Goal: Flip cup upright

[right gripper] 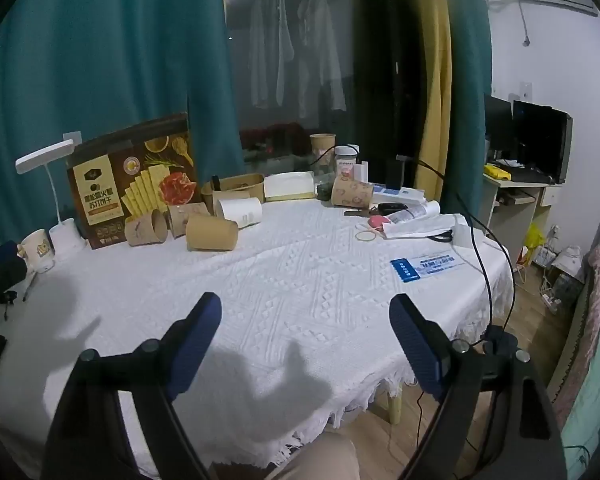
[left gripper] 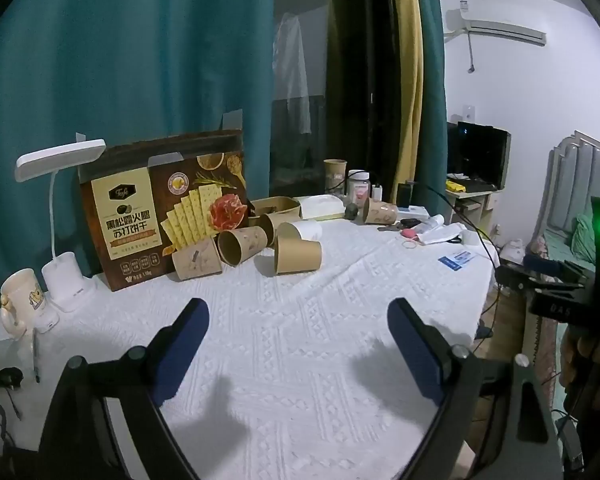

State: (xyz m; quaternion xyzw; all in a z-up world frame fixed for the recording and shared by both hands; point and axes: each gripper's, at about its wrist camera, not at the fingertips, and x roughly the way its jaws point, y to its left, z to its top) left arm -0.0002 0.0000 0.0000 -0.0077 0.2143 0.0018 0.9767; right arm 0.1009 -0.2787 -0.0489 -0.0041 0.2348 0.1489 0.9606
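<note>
Item: plain brown paper cup (left gripper: pixel 297 254), lying on side, far on white tablecloth (left gripper: pixel 300 340), right of cracker box (left gripper: pixel 164 216). Am holding left gripper (left gripper: pixel 296 316) and right gripper (right gripper: pixel 305 316) near, jaws wide, empty. Step: approaching. Next, I judge: reaching far, gripping cup wall.

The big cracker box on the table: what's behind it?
Behind the cracker box hangs a teal curtain. The table surface directly behind it is hidden by the box itself, so anything there can't be seen.

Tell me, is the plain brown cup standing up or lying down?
Lying down. The plain brown cup rests on its side on the white tablecloth.
</note>
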